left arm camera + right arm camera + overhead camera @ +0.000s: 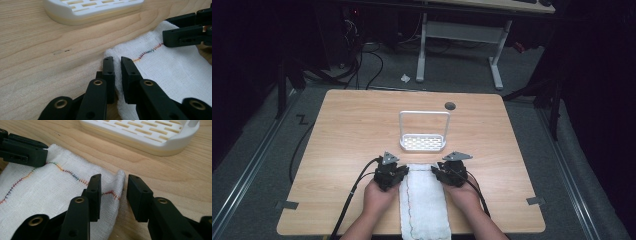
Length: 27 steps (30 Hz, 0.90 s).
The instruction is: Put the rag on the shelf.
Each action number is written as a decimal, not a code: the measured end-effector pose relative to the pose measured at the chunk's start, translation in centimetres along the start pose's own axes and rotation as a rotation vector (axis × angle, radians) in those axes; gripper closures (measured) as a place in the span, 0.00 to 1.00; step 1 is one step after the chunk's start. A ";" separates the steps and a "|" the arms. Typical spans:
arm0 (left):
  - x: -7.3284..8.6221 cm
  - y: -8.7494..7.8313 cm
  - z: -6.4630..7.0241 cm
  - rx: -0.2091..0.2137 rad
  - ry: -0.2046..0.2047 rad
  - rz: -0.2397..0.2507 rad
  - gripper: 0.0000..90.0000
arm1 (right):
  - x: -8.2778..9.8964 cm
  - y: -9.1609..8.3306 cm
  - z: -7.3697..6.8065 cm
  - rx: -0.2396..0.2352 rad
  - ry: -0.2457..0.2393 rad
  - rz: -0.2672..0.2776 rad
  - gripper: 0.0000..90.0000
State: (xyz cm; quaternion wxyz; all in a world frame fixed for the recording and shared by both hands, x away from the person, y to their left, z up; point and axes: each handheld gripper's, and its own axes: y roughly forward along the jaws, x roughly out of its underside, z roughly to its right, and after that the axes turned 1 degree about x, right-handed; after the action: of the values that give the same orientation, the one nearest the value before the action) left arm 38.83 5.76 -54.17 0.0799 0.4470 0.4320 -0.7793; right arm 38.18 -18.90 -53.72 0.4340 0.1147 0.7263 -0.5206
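Two forearms come in from the near edge of the bench (337, 130), each hand wrapped round the body of a black tool, knuckles up and wrists low, both tools pointing away from the person. The left hand (379, 195) and right hand (462, 194) sit level with each other, one on each side of a white towel (424, 205).

The towel is a long folded strip of coarse, loosely woven cotton that runs from the near edge of the bench away from the person. A line of multicoloured zigzag stitching (70, 173) crosses it near its far end.

The left tongs (117, 61) are clamped on the towel's far left corner: the two flat black pads stand nearly together with a thin fold of cloth pinched between them. The right tongs (113, 183) stand apart at the far right corner; a raised edge of cloth rises between the pads, nearer the left one, and the right pad is clear of it.

Just beyond the towel stands a white plastic rack (423, 142), a shallow rounded tray with a slotted floor and a tall squared hoop handle. Past it, near the far edge, a small dark round hole (450, 105) sits in the smooth pale wood-grain top.
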 end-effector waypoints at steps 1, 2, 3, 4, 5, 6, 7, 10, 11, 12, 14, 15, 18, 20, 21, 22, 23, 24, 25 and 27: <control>0.0 0.0 0.0 0.000 0.000 0.000 0.91 | 0.1 0.0 0.0 -0.003 -0.002 0.003 0.77; 0.0 0.0 0.0 0.000 0.000 0.000 0.91 | 0.1 0.0 0.0 -0.009 -0.001 0.007 0.80; 0.0 0.0 0.0 -0.001 0.001 0.001 0.91 | 0.1 0.0 -0.1 -0.012 -0.003 0.008 0.83; 0.0 0.0 0.0 -0.002 0.003 0.001 0.91 | 0.2 0.0 -0.2 -0.013 -0.003 0.010 0.85; 0.0 0.0 0.0 -0.003 0.003 0.001 0.92 | 0.2 0.0 -0.3 -0.013 -0.009 0.012 0.87; 0.0 0.0 0.1 -0.006 0.005 0.001 0.92 | 0.2 0.0 -0.4 -0.012 -0.010 0.007 0.89; 0.0 0.0 0.1 -0.005 0.006 0.002 0.92 | 0.2 0.0 -0.5 -0.012 -0.016 0.011 0.90; 0.0 -0.1 0.1 -0.003 0.000 0.002 0.93 | 0.2 -0.1 -0.6 0.001 -0.037 0.024 0.95; 0.1 -0.1 0.2 -0.001 0.004 0.008 0.93 | 0.3 -0.2 -0.8 0.006 -0.040 0.029 0.95; 0.2 -0.3 0.2 0.002 0.007 0.027 0.94 | 0.3 -0.3 -0.8 0.010 -0.043 0.039 0.95; 0.2 -0.6 0.1 0.023 -0.028 0.054 0.94 | 0.3 -0.9 -0.9 0.013 -0.053 0.067 0.95; 0.2 -0.8 0.2 0.028 -0.039 0.067 0.94 | 0.3 -1.2 -1.0 0.015 -0.055 0.084 0.95; 0.0 -1.0 0.5 0.018 -0.026 0.089 0.94 | 0.3 -1.9 -1.3 0.019 -0.078 0.119 0.95; -0.2 -1.4 1.0 0.012 -0.023 0.122 0.94 | 0.3 -2.3 -1.4 0.021 -0.081 0.136 0.95; -0.2 -1.5 1.2 0.012 -0.026 0.135 0.94 | 0.3 -2.5 -1.4 0.025 -0.088 0.147 0.95; -0.3 -1.7 1.4 0.011 -0.025 0.146 0.94 | 0.3 -2.7 -1.4 0.028 -0.090 0.158 0.95; -0.3 -1.8 1.6 0.010 -0.019 0.160 0.94 | 0.3 -2.9 -1.5 0.030 -0.087 0.169 0.95; -0.4 -2.0 1.8 0.010 -0.015 0.173 0.94 | 0.3 -3.0 -1.6 0.028 -0.089 0.182 0.95; -0.5 -2.2 1.9 0.008 -0.007 0.183 0.94 | 0.3 -3.2 -1.6 0.024 -0.091 0.189 0.95; -0.6 -2.4 2.2 0.008 0.002 0.196 0.94 | 0.2 -3.5 -1.7 0.021 -0.090 0.199 0.95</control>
State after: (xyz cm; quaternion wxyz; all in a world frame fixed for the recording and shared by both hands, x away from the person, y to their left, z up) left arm 36.63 5.45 -51.81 0.1535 0.4881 0.3834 -0.7689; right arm 35.03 -19.01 -51.46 0.5143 0.1672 0.6857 -0.4872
